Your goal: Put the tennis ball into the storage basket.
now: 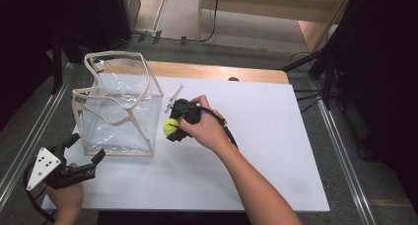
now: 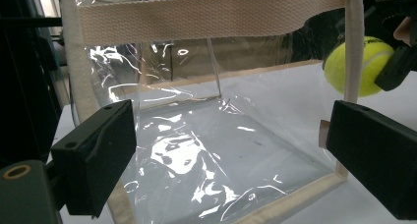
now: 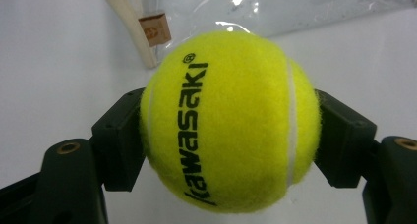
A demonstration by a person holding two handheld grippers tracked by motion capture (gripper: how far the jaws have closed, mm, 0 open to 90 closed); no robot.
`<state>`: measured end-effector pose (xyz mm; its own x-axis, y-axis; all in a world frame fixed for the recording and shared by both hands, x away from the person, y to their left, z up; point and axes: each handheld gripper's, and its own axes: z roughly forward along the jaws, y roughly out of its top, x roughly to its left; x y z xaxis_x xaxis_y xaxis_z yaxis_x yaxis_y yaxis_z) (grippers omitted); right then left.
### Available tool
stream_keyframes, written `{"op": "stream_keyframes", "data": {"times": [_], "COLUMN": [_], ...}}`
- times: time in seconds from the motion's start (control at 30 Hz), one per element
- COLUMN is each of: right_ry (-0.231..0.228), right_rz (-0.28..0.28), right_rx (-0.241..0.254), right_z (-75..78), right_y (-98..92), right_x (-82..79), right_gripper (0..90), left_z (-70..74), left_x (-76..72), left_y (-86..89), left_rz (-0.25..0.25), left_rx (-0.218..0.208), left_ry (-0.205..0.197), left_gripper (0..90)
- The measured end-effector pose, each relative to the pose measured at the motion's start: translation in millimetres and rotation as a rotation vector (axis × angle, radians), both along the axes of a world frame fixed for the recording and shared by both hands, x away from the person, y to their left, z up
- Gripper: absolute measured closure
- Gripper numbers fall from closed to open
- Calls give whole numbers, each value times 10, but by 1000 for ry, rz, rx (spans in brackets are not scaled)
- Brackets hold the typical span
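One yellow tennis ball (image 3: 228,121) reading "Kawasaki" sits clamped in the right claw (image 3: 228,135); left claw (image 2: 231,155) gapes.

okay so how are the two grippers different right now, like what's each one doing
The right gripper is shut on the yellow tennis ball, while the left gripper stands open with nothing between its jaws. The right gripper sits beside the clear bag, at its right wall; the left gripper is nearer the table's front left corner, aimed at the bag. The left gripper carries a grey three-cornered plate. Both are black, two-jawed and hand-held.
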<state>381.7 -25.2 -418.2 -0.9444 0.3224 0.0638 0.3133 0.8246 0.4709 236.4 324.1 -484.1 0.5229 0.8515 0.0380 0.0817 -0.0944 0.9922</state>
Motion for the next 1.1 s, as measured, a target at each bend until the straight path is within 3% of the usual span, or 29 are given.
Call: {"op": "stream_keyframes", "data": {"times": [0.47, 1.1], "right_ry": [-6, -21], "right_rz": [12, 32], "right_rx": [15, 14], "right_z": [266, 497], "right_y": [40, 74], "right_x": [122, 212], "right_gripper": [237, 237], "left_z": [-2, -2], "left_x": [7, 7], "left_y": [-4, -11], "left_rz": [-4, -4], "left_rx": [0, 0], "left_ry": [0, 4], "left_gripper": [53, 53]}}
